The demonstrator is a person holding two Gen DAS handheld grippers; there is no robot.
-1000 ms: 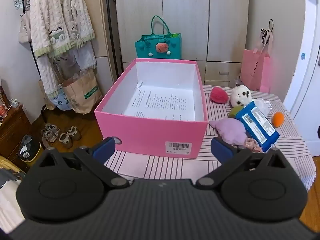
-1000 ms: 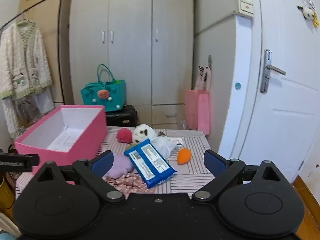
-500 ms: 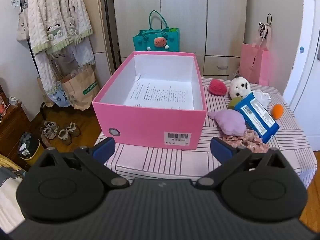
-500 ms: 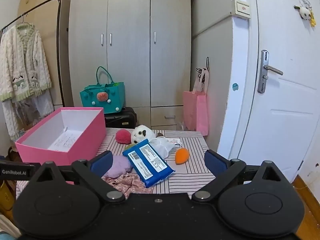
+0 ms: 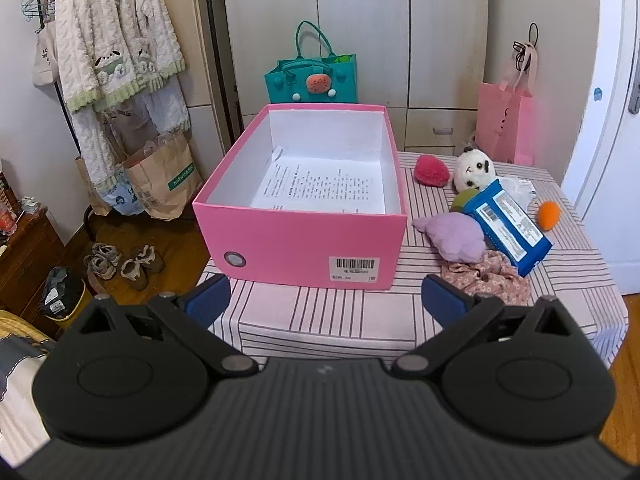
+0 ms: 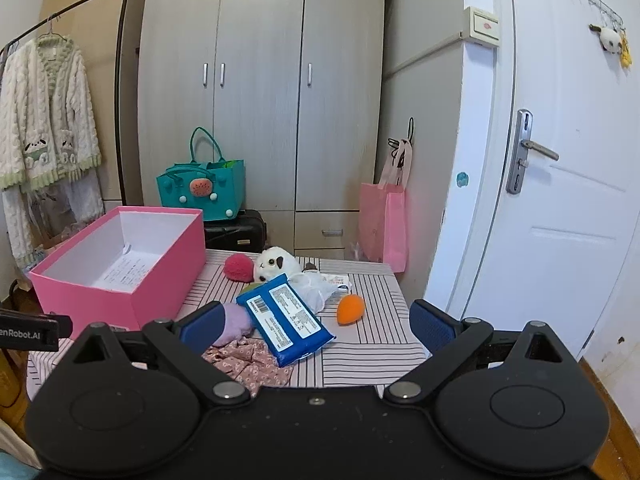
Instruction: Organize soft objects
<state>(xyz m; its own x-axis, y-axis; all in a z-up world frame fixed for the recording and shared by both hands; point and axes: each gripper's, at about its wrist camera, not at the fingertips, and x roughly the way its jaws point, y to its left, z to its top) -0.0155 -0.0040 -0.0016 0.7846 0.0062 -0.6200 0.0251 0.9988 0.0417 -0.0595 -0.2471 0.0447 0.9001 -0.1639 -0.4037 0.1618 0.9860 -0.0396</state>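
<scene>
An open pink box (image 5: 304, 236) (image 6: 120, 292) with a printed sheet inside stands on the left half of a striped tablecloth (image 5: 320, 320). To its right lie a red plush ball (image 5: 431, 171), a panda toy (image 5: 475, 168) (image 6: 276, 263), a purple plush (image 5: 456, 236), a blue wipes pack (image 5: 508, 222) (image 6: 286, 314), an orange sponge (image 5: 549, 214) (image 6: 350, 309) and a floral cloth (image 5: 488, 282) (image 6: 248, 360). My left gripper (image 5: 324, 300) is open at the table's near edge, facing the box. My right gripper (image 6: 316, 324) is open and holds nothing, short of the wipes pack.
A wardrobe (image 6: 260, 100) stands behind the table, with a teal bag (image 5: 312, 80) and a pink bag (image 5: 506, 124) at its foot. A clothes rack with a knit cardigan (image 5: 112, 40), paper bags and shoes (image 5: 124, 264) are at the left. A white door (image 6: 560, 180) is at the right.
Both grippers have drawn back and risen a little, so the box and toys look smaller and more of the near tablecloth shows. Nothing on the table moved.
</scene>
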